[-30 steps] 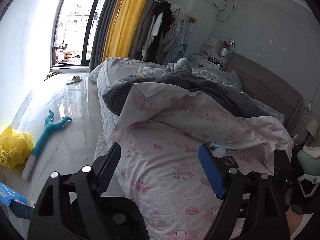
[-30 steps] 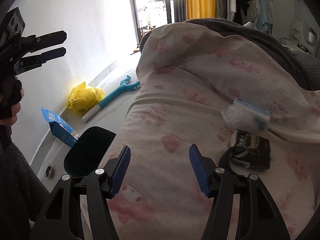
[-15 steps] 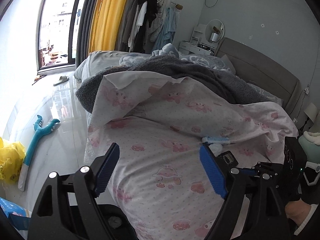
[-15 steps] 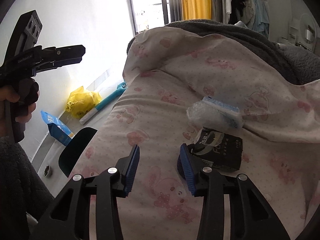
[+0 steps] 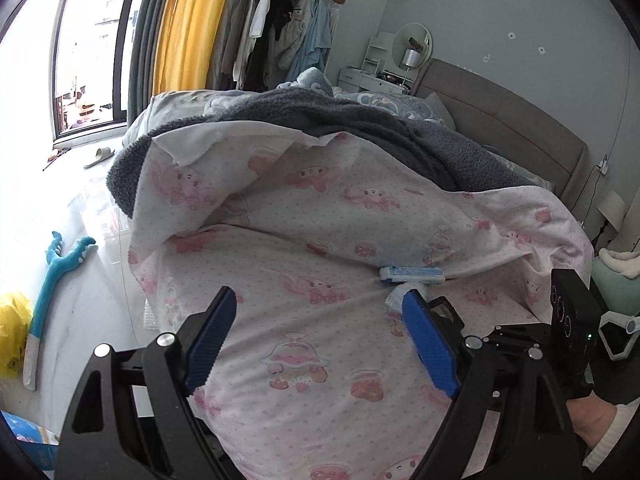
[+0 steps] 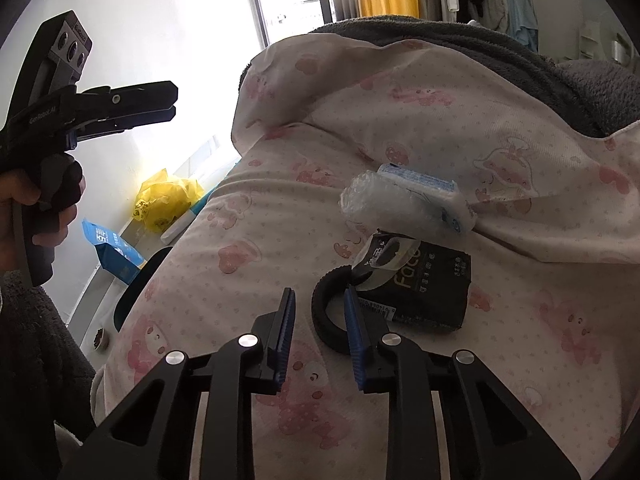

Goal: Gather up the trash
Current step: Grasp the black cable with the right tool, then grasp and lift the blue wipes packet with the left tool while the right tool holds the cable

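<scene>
Lying on the quilt [image 6: 248,240], the black packet [image 6: 424,284] is seen clearly only by the right camera. It sits just right of the right tongs [image 6: 320,344], which have been closing, nearly together on nothing. The left tongs [image 5: 316,348] are held wide and empty.

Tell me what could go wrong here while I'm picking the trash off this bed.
The right gripper has just been narrowing with only quilt between its fingers, beside the black ring; closing further may pinch the pink quilt instead of trash. The black tissue pack lies partly on that ring, so lifting one may drag the other. The bubble wrap looks light and may slide off.
</scene>
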The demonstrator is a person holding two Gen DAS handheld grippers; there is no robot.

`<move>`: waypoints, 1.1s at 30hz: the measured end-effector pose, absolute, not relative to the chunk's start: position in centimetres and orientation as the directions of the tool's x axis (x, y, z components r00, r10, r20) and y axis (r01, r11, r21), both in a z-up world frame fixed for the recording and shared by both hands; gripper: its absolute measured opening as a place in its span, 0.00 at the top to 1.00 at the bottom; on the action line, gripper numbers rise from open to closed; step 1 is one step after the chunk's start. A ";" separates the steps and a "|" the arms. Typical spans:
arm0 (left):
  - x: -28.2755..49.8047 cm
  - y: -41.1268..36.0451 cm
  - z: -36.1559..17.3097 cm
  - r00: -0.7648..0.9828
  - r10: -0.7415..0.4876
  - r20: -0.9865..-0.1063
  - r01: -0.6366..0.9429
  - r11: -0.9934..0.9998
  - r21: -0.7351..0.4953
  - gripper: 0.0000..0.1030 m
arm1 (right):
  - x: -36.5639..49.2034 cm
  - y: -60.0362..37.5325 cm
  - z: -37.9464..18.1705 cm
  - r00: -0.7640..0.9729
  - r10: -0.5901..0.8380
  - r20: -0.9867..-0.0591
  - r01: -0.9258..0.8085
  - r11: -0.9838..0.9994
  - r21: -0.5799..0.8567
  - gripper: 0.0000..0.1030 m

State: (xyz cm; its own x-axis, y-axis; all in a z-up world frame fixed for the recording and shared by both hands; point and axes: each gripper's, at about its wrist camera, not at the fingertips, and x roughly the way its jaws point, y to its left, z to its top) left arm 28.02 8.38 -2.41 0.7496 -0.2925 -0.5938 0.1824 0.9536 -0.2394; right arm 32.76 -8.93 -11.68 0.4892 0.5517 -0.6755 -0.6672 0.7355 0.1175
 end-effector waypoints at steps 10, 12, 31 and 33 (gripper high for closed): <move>29.7 6.0 -3.2 0.737 -0.321 -0.595 0.222 0.946 -0.235 0.14 | 33.5 -8.6 -12.9 0.443 0.541 -0.715 -0.697 0.709 0.105 0.77; 30.1 5.4 -3.3 0.733 -0.329 -0.595 0.233 0.944 -0.236 0.13 | 33.5 -8.4 -13.1 0.443 0.531 -0.723 -0.702 0.707 0.089 0.79; 33.6 -0.3 -4.4 0.700 -0.394 -0.595 0.317 0.919 -0.236 0.10 | 32.3 -11.2 -10.9 0.398 0.644 -0.653 -0.737 0.648 0.191 0.90; 34.0 -0.9 -4.6 0.693 -0.401 -0.599 0.325 0.916 -0.237 0.10 | 32.2 -12.0 -10.3 0.406 0.659 -0.633 -0.735 0.647 0.203 0.90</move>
State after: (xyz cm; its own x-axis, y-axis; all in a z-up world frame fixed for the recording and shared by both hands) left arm 34.01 -0.92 -4.63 0.6933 -0.4010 -0.5988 0.3245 0.9156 -0.2374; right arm 32.24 -11.99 -10.25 0.4059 0.6589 -0.6333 -0.7346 0.6475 0.2029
